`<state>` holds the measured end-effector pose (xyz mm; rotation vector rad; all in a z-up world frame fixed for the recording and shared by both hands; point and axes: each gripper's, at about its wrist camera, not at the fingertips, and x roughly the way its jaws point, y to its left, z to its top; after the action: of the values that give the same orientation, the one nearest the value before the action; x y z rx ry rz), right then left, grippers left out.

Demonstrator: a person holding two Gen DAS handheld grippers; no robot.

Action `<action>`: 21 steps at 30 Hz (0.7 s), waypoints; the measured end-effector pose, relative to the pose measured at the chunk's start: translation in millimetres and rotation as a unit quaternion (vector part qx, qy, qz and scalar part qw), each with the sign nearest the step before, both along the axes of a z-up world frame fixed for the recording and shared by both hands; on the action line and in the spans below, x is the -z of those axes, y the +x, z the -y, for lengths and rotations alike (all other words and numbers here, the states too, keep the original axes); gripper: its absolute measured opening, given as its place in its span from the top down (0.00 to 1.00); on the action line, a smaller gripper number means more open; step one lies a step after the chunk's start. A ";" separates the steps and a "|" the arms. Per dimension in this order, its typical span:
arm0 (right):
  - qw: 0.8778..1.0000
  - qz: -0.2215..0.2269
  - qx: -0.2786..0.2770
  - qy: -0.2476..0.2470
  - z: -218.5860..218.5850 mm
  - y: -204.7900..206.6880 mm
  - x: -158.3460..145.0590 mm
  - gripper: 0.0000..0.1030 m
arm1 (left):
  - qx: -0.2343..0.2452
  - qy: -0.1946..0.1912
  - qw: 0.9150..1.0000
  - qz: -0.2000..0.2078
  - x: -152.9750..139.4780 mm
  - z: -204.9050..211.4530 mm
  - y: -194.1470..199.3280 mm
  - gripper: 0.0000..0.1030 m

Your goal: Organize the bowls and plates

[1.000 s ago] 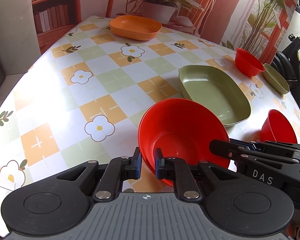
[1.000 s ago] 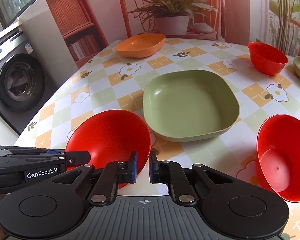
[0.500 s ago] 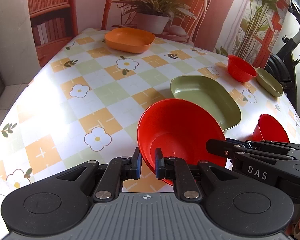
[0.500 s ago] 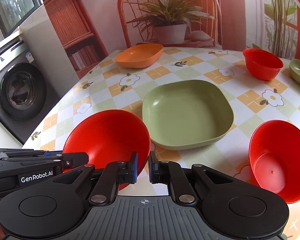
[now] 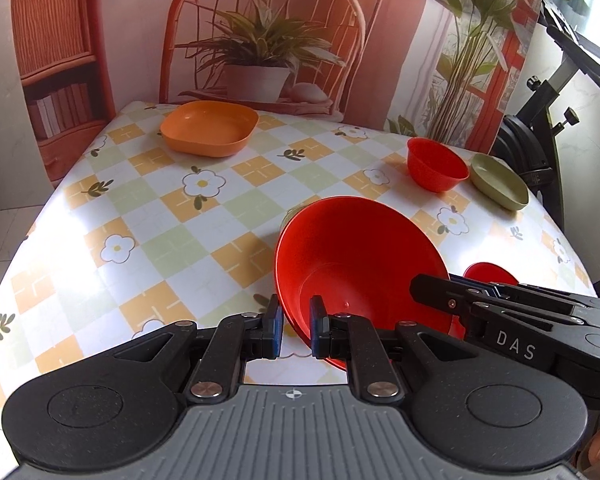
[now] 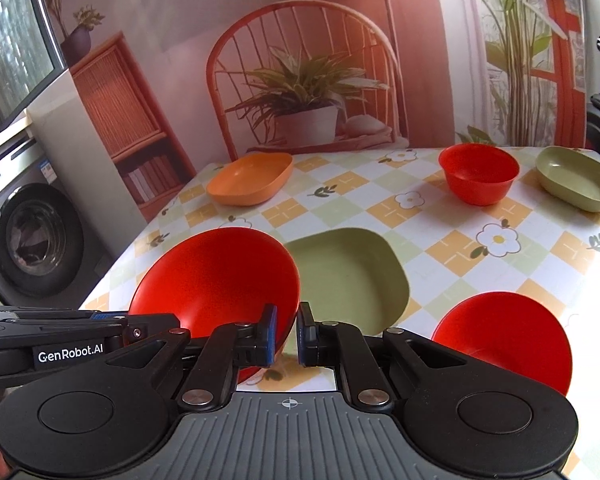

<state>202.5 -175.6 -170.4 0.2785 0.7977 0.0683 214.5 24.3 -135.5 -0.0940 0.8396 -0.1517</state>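
One red bowl (image 5: 356, 264) is pinched by its rim in the left gripper (image 5: 294, 326), now lifted higher above the bench (image 5: 148, 216), likely bound for stacking. Right gripper (image 6: 287, 334) is nearly closed, empty, beside that bowl. Green plate (image 6: 352, 276) is partly hidden behind the bowl.

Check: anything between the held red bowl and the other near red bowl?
Yes. The right gripper hangs between the held red bowl and the near red bowl; the green plate lies below, between them.
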 end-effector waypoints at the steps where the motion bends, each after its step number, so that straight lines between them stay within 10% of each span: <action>1: 1.000 0.004 0.007 0.004 5.5 -0.3 -3.8 0.91 | 0.005 -0.004 1.000 0.001 -3.1 2.7 2.4 0.86; 12: 0.995 0.071 0.064 -0.011 71.4 -8.2 -62.4 0.91 | 0.069 -0.033 0.996 0.042 -44.6 54.5 28.1 0.86; 21: 0.992 0.044 0.113 -0.033 126.7 -33.4 -44.2 0.91 | 0.129 -0.035 0.991 0.010 -20.6 113.0 39.1 0.86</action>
<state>169.1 -302.3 -126.2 0.3000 0.6759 -0.1567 253.6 -88.7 -114.9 -0.0492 0.8245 -0.4258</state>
